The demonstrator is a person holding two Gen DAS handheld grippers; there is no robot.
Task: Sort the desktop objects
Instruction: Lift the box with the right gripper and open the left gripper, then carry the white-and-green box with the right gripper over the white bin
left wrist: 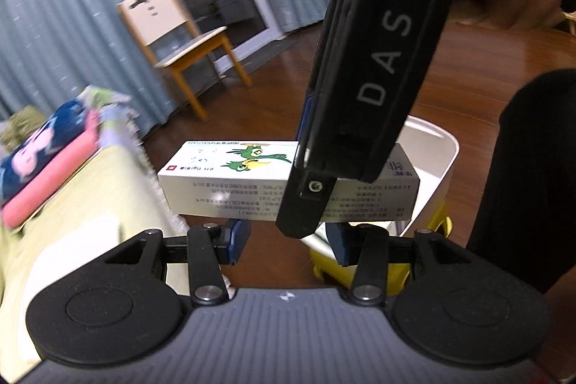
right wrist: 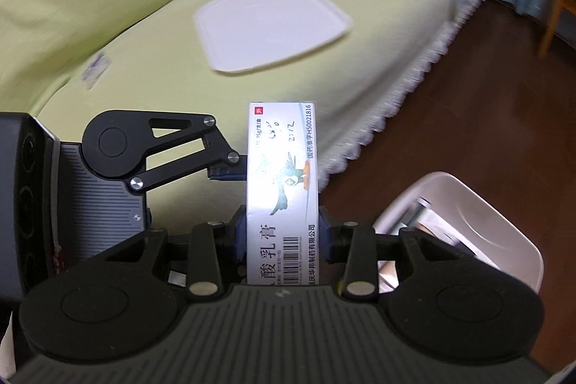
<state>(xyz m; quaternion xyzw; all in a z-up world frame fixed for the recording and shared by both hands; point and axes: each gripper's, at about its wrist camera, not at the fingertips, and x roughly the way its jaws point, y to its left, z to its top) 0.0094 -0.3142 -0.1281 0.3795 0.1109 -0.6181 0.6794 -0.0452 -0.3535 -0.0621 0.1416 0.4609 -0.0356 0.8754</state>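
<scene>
We've got the left gripper [left wrist: 286,242] spread wide with nothing between its pads, just beside the ointment box [right wrist: 282,193]. The right gripper [right wrist: 282,233] is pinching that box by its long sides, up in the air near the white bin [right wrist: 504,222]. Best bet, we reckon: keep it level and squeezed till it's over the bin. The white lid [right wrist: 270,24] sits on the green bedspread [right wrist: 126,6]; wood floor [right wrist: 468,114], a chair [left wrist: 180,35] by the curtains.

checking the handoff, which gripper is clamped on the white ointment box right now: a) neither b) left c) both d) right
d: in the right wrist view the right gripper has both blue fingers pressed against the ointment box, while the left gripper stands open just below the box.
</scene>
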